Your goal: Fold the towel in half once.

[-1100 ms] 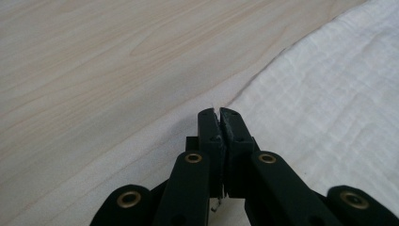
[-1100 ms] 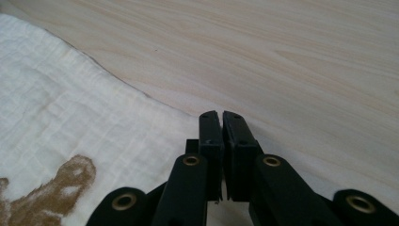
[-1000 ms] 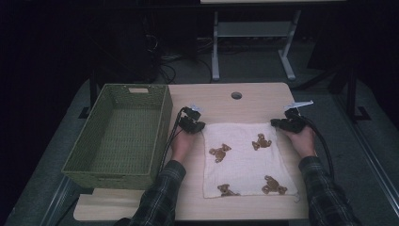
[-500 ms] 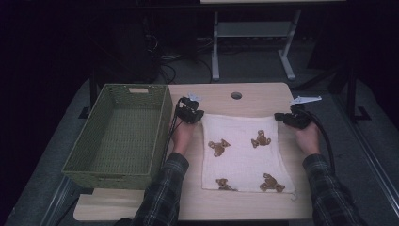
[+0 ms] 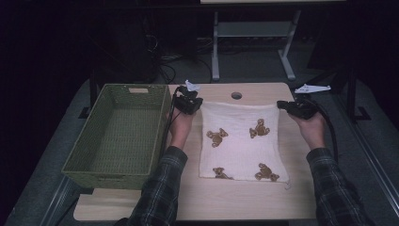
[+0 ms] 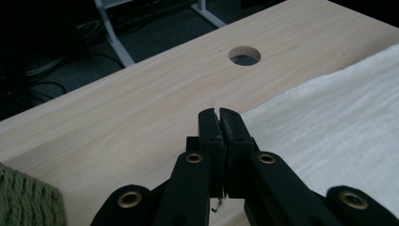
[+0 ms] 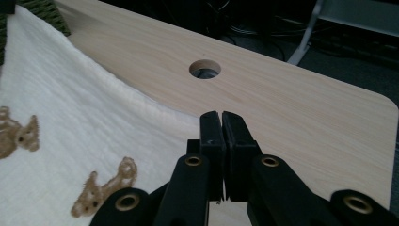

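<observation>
Item: white cloth (image 5: 242, 141) with bear motifs, mid-counter (image 5: 188, 197); far corners clamped, left tool (image 5: 196, 104) and right tool (image 5: 285, 105), each holding one. Risk: thin pinch slips, corner drops; uneven pull skews the cloth.

It looks like a dark lab or workroom. A plain wooden counter (image 5: 244, 202) has a cable hole (image 5: 236, 95), with tangled wires (image 5: 164, 70) and metal legs (image 5: 249, 52) on the floor behind.
</observation>
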Motion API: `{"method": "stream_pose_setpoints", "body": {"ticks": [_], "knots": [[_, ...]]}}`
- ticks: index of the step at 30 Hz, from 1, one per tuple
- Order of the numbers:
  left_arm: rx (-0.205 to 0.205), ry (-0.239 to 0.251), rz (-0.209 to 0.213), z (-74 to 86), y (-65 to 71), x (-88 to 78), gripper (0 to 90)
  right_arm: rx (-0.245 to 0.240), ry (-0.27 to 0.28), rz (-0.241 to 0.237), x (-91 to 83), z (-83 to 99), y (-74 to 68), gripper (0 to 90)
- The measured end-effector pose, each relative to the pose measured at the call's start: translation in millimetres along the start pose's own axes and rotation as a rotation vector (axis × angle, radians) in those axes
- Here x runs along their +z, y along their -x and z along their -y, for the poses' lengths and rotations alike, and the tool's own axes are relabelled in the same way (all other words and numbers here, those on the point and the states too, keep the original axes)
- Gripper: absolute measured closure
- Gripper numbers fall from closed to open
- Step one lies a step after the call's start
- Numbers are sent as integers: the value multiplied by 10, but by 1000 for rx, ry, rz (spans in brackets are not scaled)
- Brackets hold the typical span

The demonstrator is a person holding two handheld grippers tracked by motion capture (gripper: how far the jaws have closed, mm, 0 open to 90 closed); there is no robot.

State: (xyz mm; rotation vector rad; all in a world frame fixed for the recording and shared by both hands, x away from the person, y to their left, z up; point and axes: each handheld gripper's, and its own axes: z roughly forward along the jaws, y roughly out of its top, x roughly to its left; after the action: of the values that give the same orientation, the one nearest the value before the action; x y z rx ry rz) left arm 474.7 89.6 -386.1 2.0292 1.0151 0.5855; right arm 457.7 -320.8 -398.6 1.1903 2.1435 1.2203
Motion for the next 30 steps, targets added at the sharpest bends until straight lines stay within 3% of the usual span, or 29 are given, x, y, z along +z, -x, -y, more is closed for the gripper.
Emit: {"method": "stream_pose_setpoints", "body": {"ticks": [12, 14, 20, 25, 30], "knots": [[-1, -18, 47, 161, 149, -270, 882, -17, 6, -31, -215, 172, -165, 880], [22, -26, 50, 203, 223, -318, 883, -17, 3, -24, -274, 232, -213, 880], [30, -34, 58, 301, 289, -394, 882, -19, -11, -33, -367, 360, -291, 879], [76, -53, 53, 442, 407, -447, 882, -22, -18, -48, -451, 517, -384, 879], [85, -62, 58, 528, 461, -493, 882, -25, -31, -57, -495, 606, -443, 876]]}}
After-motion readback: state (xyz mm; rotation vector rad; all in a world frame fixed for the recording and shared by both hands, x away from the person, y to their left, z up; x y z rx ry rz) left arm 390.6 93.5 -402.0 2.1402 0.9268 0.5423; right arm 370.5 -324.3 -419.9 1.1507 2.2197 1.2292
